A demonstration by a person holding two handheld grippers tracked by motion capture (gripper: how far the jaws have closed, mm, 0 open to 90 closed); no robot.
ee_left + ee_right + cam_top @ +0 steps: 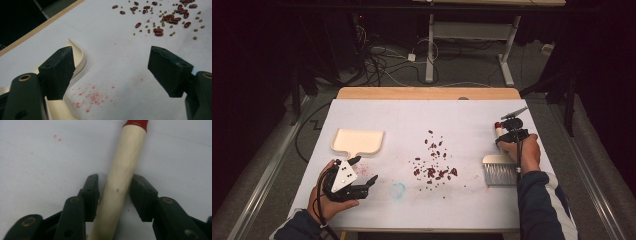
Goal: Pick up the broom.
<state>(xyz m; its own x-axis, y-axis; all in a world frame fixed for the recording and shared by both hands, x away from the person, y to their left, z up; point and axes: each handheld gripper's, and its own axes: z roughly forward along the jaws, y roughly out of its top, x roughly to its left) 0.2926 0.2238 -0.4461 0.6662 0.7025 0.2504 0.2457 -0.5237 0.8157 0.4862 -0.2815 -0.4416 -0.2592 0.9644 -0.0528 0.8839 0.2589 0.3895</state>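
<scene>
A brush lies at the table's right, bristles [500, 172] toward the near side and red-tipped wooden handle [122, 170] pointing away. My right gripper [512, 131] [113, 182] straddles that handle. One pad sits against it and a thin gap shows at the other, so it is open. Red and small green beans [434, 167] [165, 20] are scattered mid-table. A cream dustpan [358, 141] [80, 56] lies at the left. My left gripper [365, 170] [110, 72] rests just beside the dustpan's handle, open wide, with nothing between its jaws.
A faint blue ring [398, 190] and red specks [92, 96] mark the white cover. The table's wooden far edge [427, 93] borders a floor with cables and another table's legs. Bare cover lies between the dustpan and the beans.
</scene>
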